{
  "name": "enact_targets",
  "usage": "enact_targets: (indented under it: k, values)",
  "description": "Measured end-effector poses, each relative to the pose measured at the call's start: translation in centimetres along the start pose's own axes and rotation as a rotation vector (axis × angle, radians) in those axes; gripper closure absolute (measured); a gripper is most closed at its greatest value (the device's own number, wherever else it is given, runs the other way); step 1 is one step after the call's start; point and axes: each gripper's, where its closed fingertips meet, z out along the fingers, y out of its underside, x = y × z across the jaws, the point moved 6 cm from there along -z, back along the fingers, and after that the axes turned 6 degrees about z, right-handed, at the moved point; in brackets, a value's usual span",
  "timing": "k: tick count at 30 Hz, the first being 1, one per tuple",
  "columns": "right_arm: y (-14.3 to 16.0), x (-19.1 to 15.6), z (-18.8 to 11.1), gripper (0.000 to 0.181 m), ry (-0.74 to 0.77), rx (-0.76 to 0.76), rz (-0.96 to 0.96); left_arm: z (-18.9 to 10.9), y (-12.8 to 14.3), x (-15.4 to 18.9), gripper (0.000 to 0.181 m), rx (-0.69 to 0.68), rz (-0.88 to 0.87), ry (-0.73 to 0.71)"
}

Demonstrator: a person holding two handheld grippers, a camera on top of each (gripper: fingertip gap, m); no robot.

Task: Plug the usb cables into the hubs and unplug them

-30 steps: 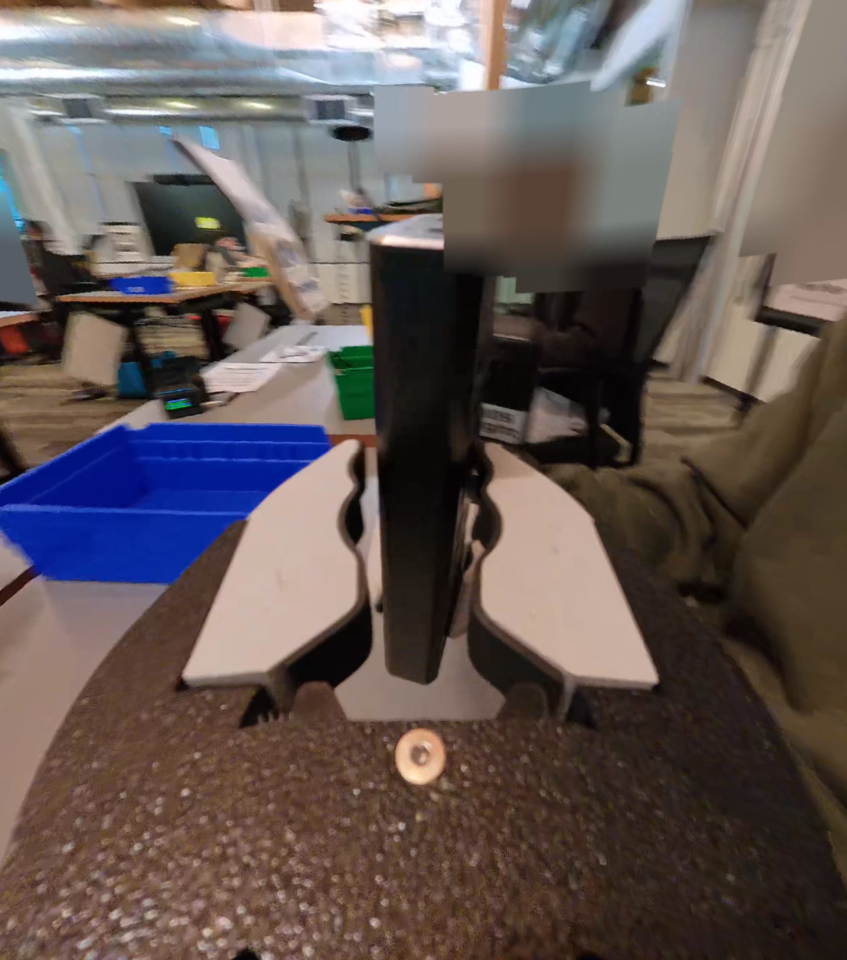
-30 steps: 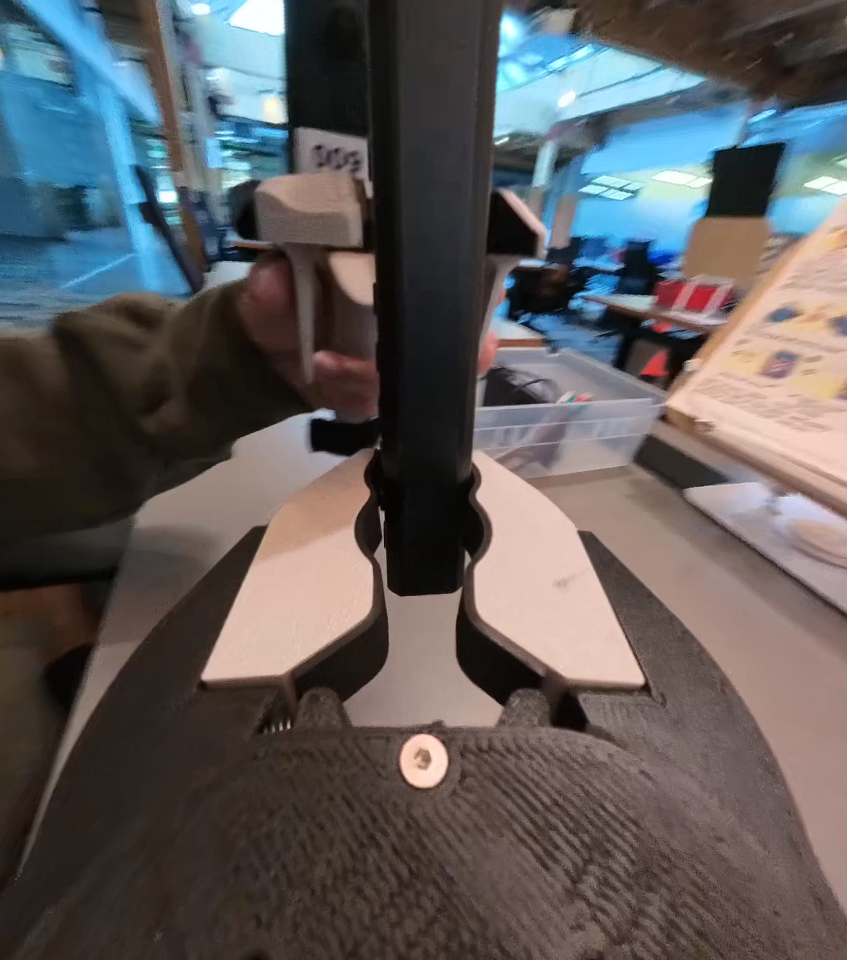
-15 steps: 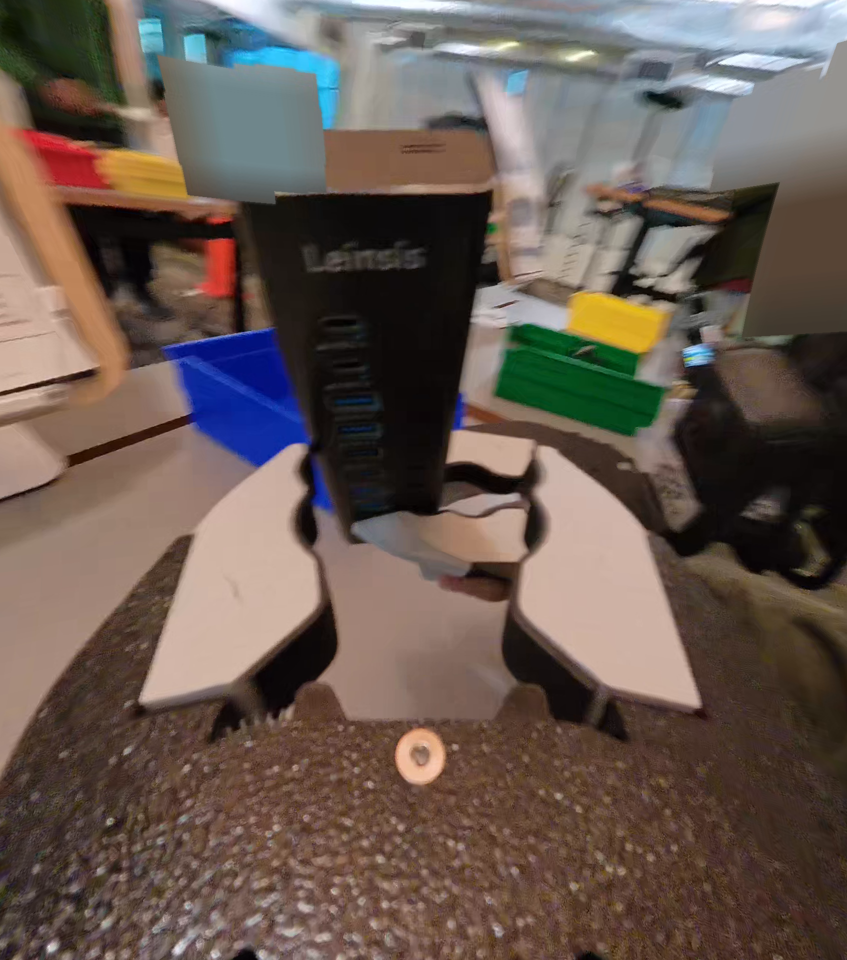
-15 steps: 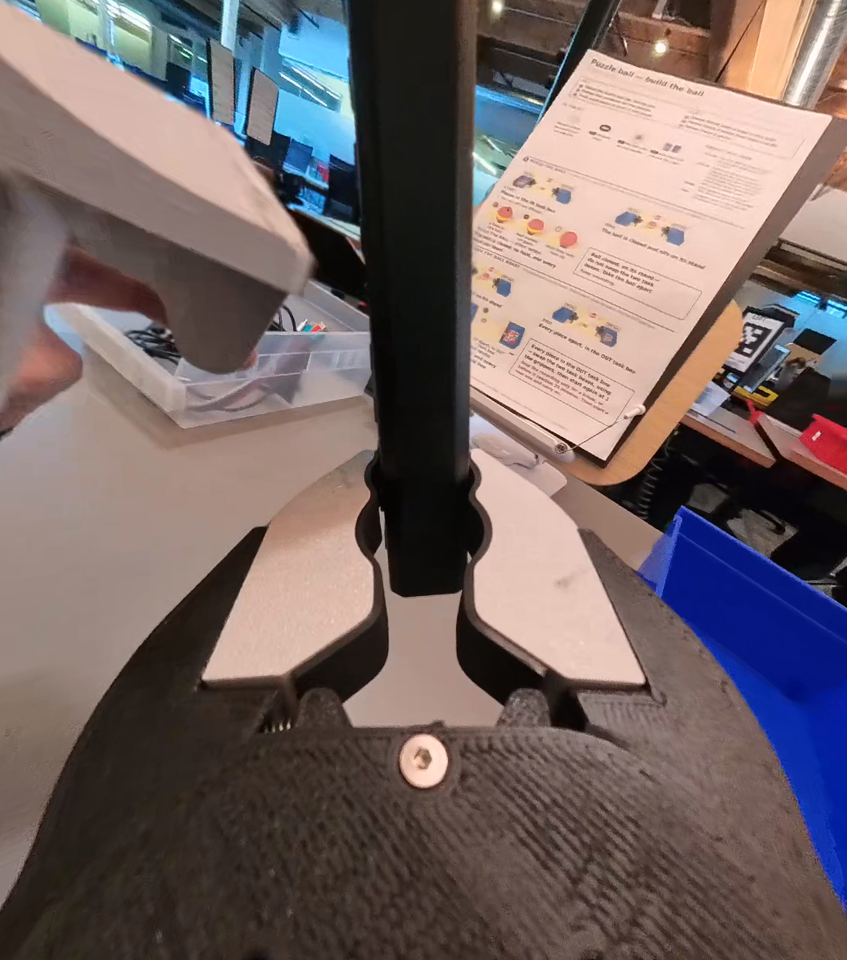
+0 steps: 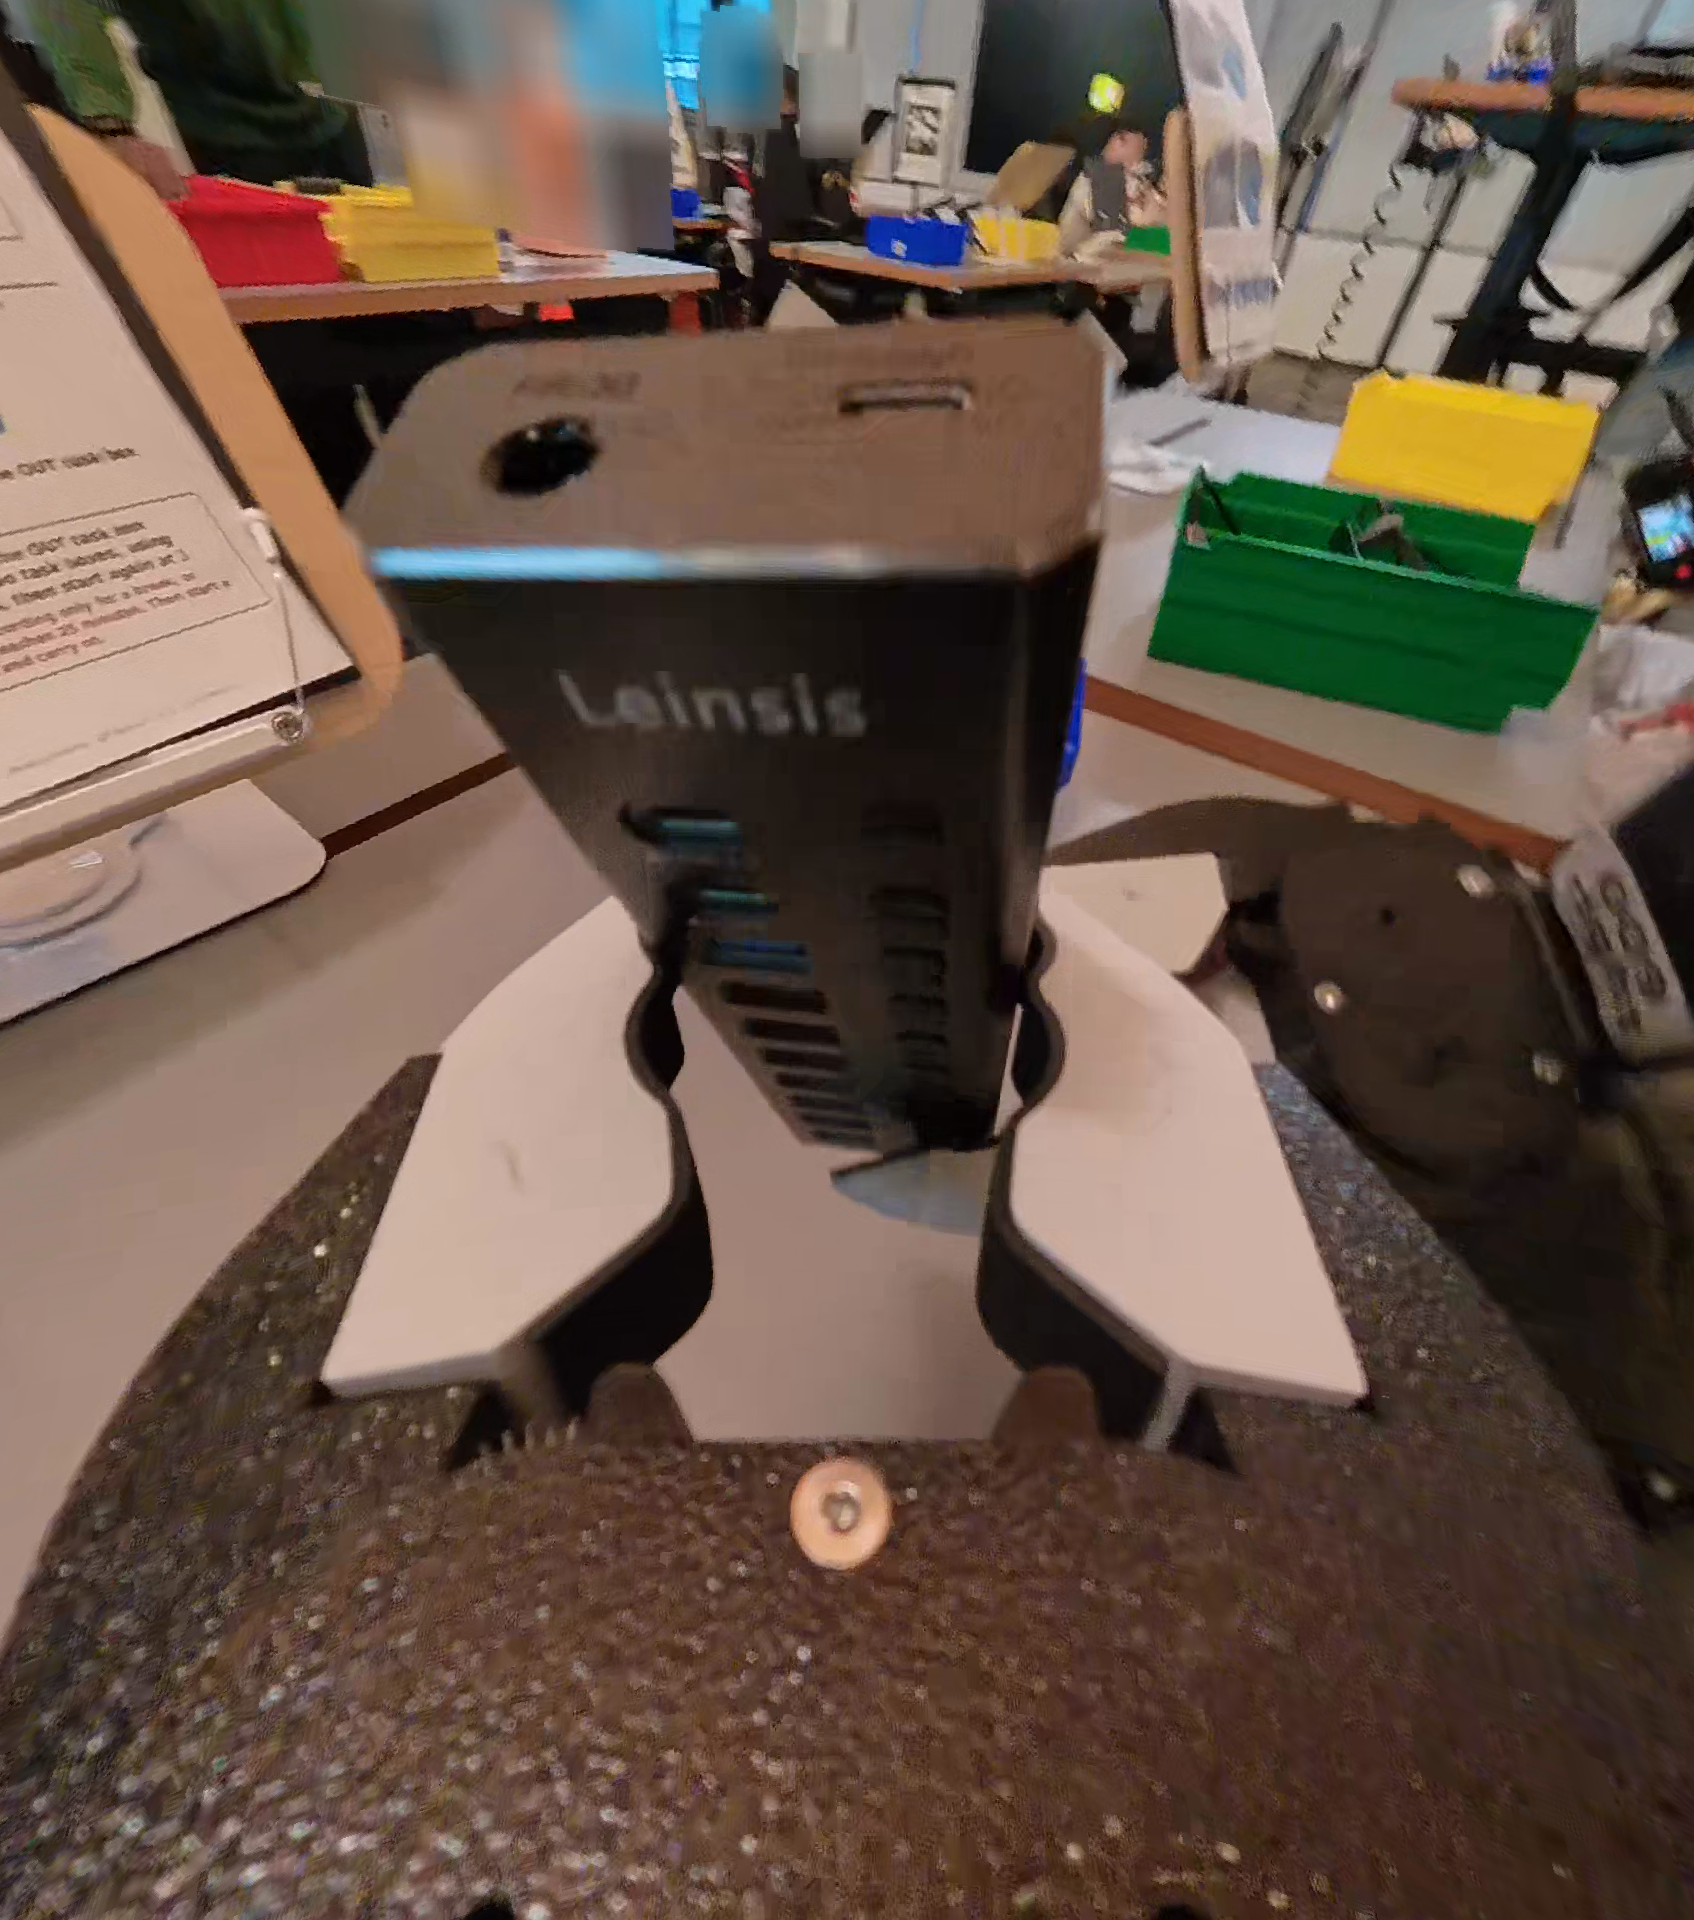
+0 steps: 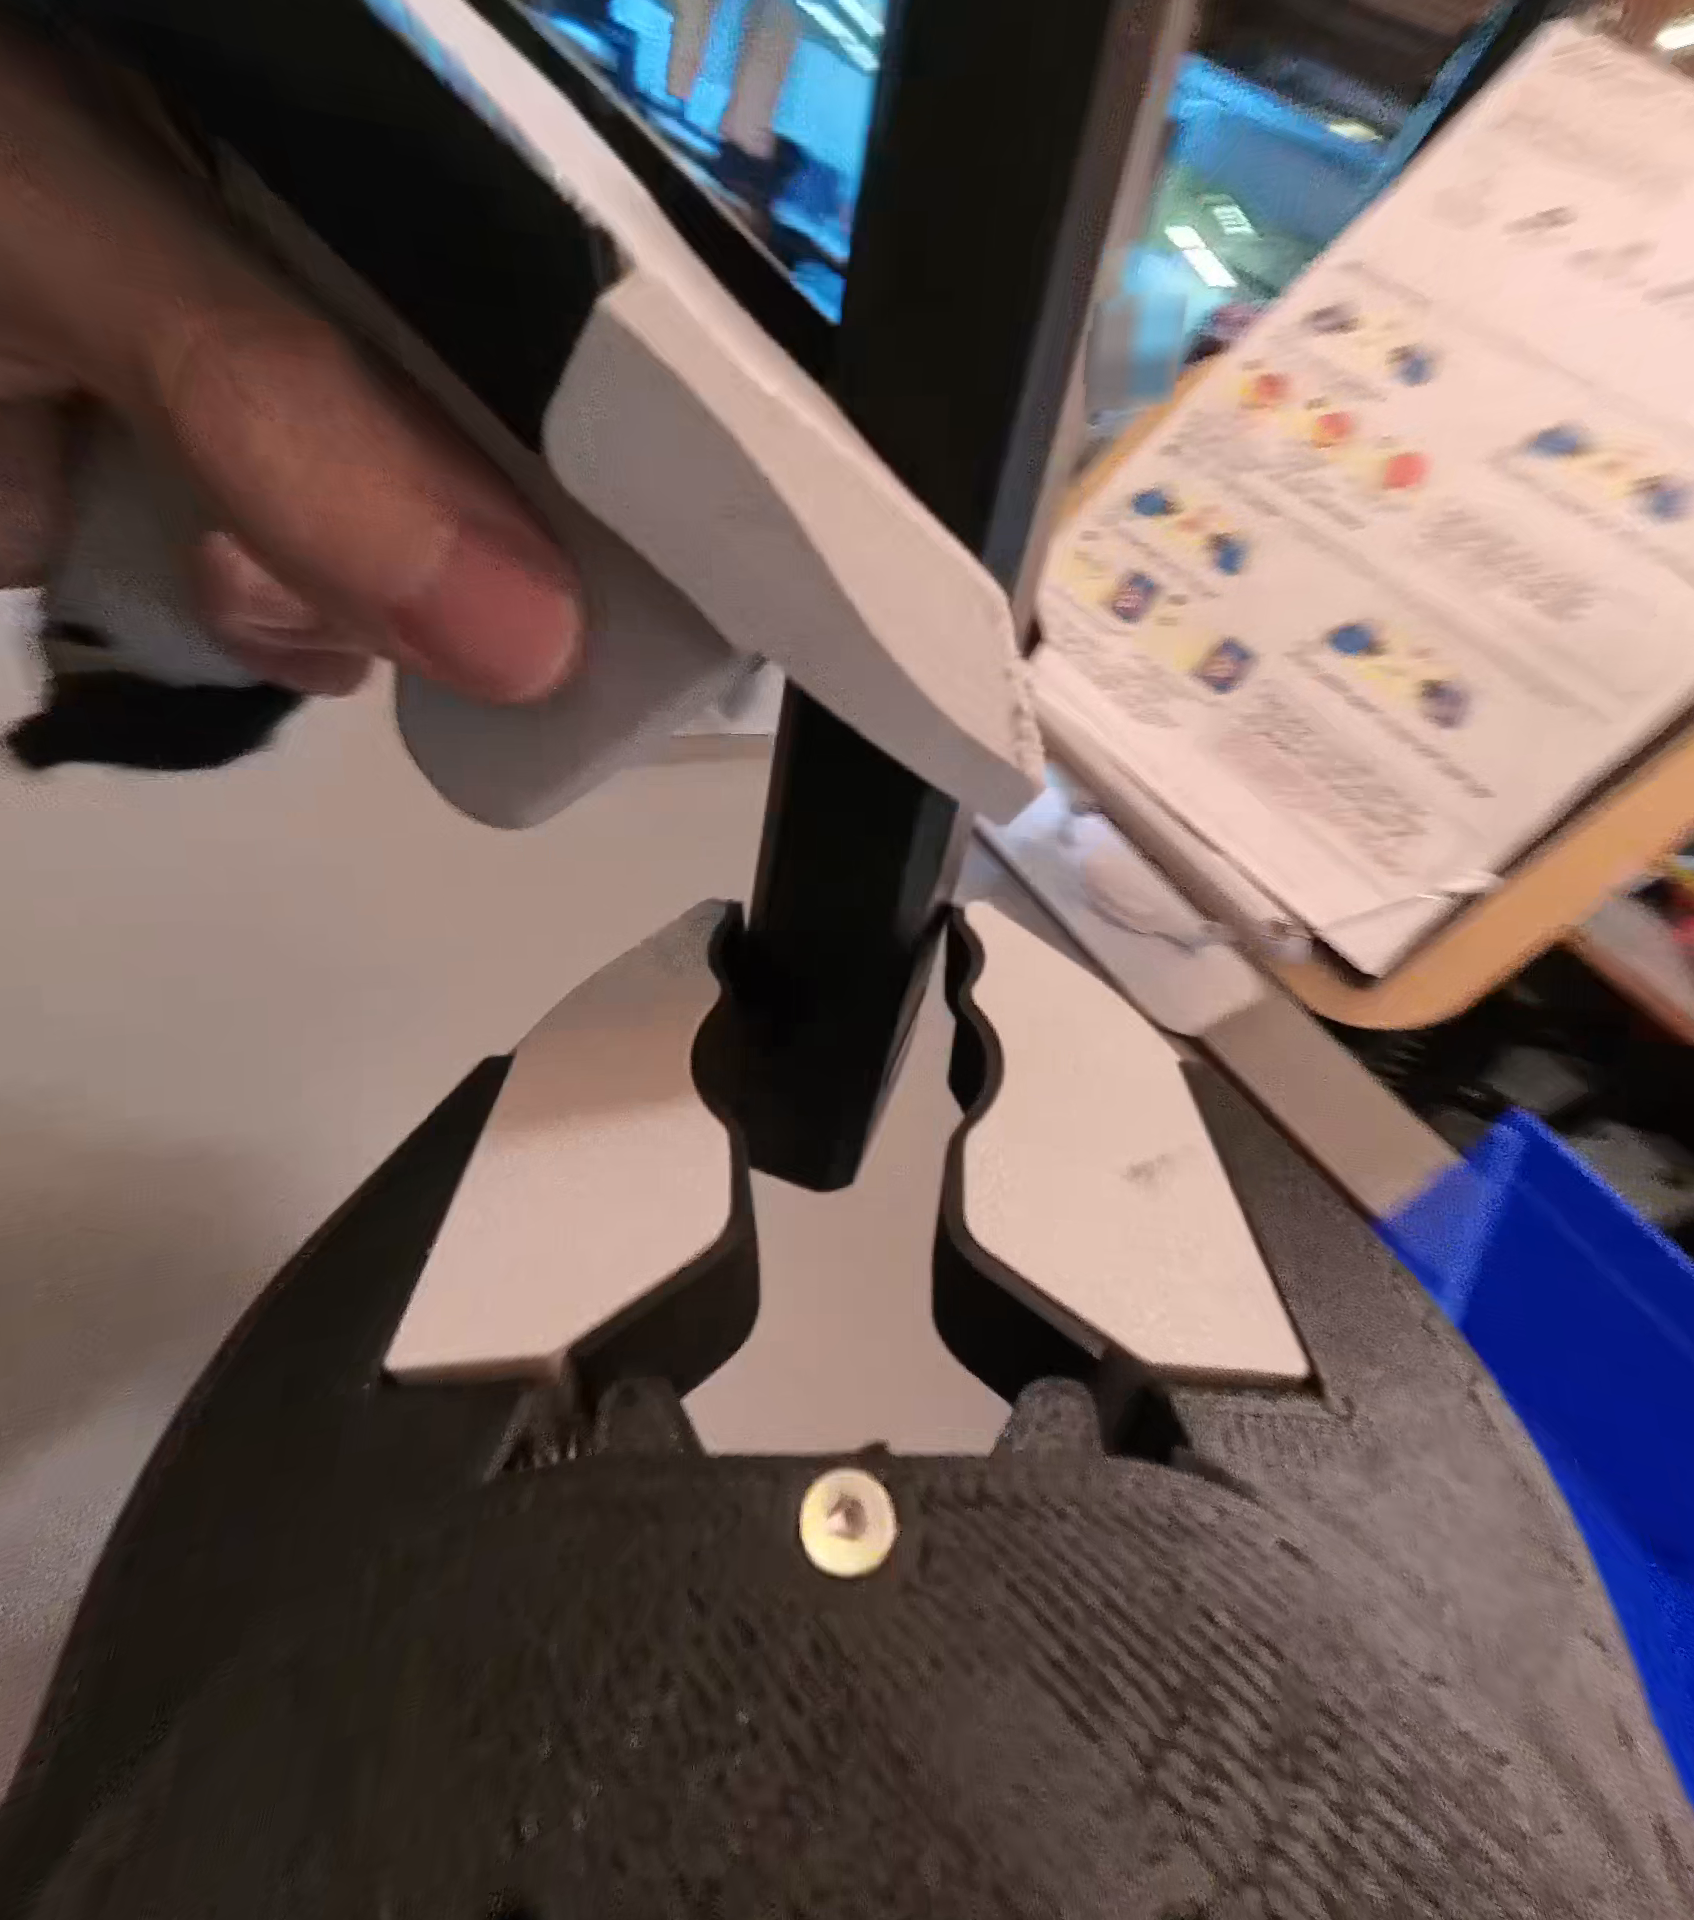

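We hold the black hub (image 5: 781,790) upright above the table (image 5: 95,1195): right gripper (image 6: 838,1023) clamped on its end, left gripper (image 5: 843,1023) fingers apart around it.

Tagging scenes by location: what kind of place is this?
Likely a shared lab or workshop. Worktables in the background carry coloured parts bins: green bin, yellow bin, red bin. An instruction sheet stands propped on the bench beside the work.

Hub (image 5: 770,790) upright btwn left claw (image 5: 838,1029) fingers; instruction board (image 5: 43,499) left, bins (image 5: 1362,592) behind-right.
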Motion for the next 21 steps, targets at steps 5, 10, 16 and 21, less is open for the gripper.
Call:
enact_targets:
  k: [5, 10, 16, 21]
  values:
    - [-0.9, -0.5, -1.7, 0.121, -0.415, 0.057, 0.244, -0.4, -0.4, 0.2, 0.121, -0.042, 0.15, 0.203]
    - [-1.2, 0.0, -2.8, 0.103, -0.569, 0.145, 0.382, -1.3, -0.9, 1.6, 0.121, 0.075, 0.215, 0.496]
    - [-1.9, -0.8, -2.8, 0.12, -0.557, 0.204, 0.296, -0.7, 0.4, 2.9, 0.121, 0.048, 0.284, 0.642]
    - [-1.5, -0.7, -2.4, 0.121, -0.556, 0.206, 0.311, -0.4, 0.6, 2.8, 0.121, 0.03, 0.312, 0.62]
